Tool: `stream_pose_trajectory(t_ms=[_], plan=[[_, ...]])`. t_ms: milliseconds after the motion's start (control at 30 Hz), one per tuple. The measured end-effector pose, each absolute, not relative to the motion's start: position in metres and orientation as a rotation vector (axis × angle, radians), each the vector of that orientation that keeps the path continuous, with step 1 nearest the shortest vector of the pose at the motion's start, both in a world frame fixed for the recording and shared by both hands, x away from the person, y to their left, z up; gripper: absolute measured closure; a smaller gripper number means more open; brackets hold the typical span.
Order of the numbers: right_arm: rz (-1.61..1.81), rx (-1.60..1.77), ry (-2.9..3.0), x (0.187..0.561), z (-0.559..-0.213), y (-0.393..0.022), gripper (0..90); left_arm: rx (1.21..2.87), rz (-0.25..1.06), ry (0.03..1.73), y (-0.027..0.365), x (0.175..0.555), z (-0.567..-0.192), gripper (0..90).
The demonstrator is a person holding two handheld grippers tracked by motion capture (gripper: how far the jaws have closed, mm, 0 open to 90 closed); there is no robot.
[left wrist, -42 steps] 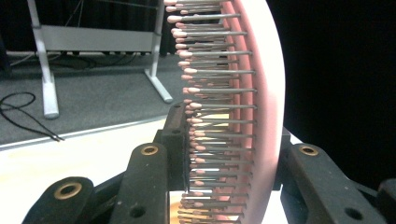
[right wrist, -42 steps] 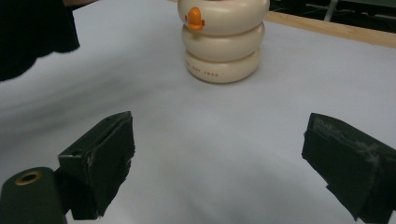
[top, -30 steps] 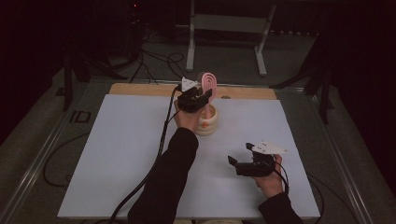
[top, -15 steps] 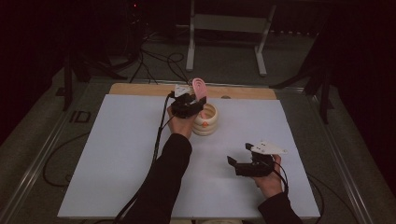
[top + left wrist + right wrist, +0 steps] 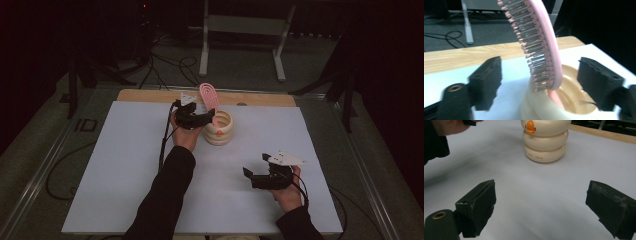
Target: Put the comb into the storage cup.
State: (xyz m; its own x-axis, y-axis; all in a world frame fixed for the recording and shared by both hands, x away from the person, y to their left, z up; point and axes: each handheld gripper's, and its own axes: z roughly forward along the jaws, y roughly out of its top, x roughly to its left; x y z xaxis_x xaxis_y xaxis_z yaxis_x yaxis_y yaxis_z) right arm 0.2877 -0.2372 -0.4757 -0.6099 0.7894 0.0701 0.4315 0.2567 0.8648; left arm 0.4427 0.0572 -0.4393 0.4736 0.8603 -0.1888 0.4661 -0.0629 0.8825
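Hairbrush [image 5: 550, 50], light, stiff pink plastic best pinched by its rim, stands handle-down in the cream holder [image 5: 220, 129] on the counter [image 5: 125, 165], left tool [image 5: 202, 119] just opened around it, right tool [image 5: 257, 178] apart.

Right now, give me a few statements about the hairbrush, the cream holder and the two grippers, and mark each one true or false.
1. The pink hairbrush stands handle-down in the cream holder. True.
2. The left gripper is clamped on the brush. False: its jaws have just been opening and stand apart on either side of it.
3. The right gripper holds the holder. False: it is open, with bare white table between its jaws.
4. The holder has an orange mark on its side. True.
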Motion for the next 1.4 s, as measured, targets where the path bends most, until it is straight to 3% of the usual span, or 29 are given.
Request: stream_pose_trajectory(t_ms=[400,633,767,1000,1400], plan=[[1.298,1.093,2.149,0.286,-0.475,-0.236,9.1,1.846,0.579,1.005,0.092,0.402,-0.418,1.6],[1.308,1.079,2.142,0.285,-0.474,-0.236,9.1,1.892,0.631,0.963,0.119,0.377,-0.418,0.2],[1.319,1.054,2.118,0.281,-0.472,-0.238,9.1,1.895,0.694,0.957,0.157,0.342,-0.427,0.2],[1.338,1.034,2.091,0.275,-0.472,-0.241,9.0,1.842,0.694,0.987,0.201,0.304,-0.446,0.2],[1.375,1.013,2.003,0.263,-0.469,-0.255,9.1,1.766,0.724,1.006,0.24,0.262,-0.473,0.2]])
